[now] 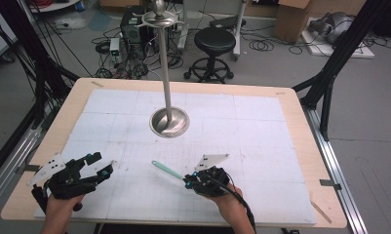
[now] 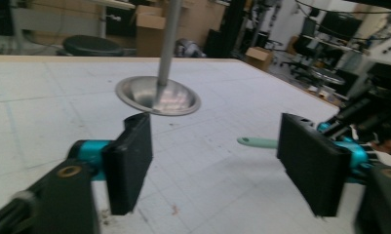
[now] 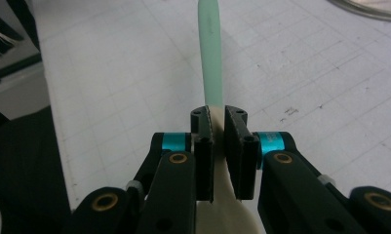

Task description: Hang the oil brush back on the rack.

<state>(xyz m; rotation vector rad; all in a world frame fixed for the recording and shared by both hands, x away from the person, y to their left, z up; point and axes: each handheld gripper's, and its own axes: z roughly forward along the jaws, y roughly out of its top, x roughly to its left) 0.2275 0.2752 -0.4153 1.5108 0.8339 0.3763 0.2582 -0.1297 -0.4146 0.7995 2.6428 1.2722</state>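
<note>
**Q:** Workshop floor behind is cables, a black round stool [image 1: 215, 41] and cardboard boxes. What is on the bench itself?

**Me:** One pale wooden table [image 1: 300, 122] with a white gridded mat [image 1: 261, 131] over it. My landmark is the polished steel stand, a dished round base with a tall thin pole [image 1: 169, 121], set near the mat's middle.

**Q:** Where is the thing you are working?

**Me:** A slim utensil with a mint-green handle and a cream-coloured end [image 1: 166, 169] sits nearer me than the stand's base and well apart from it. My right gripper [image 1: 192, 181] is clamped on it near the cream part, the black jaws pressed flat against both sides; the green handle [image 3: 210, 53] runs straight out ahead, pointing roughly toward the stand.

**Q:** And your other hand?

**Me:** My left gripper [image 1: 107, 168] has its jaws wide apart with nothing between them, off to the left of the stand and nearer me.

**Q:** Risks?

**Me:** The grip is far from the free end, so I judge the long handle could lever and pivot in the pads if its tip catches the mat. Swinging it toward the stand could knock the pole; a thin pole on a small base looks tippable. I cannot tell whether the tip touches the mat.
</note>
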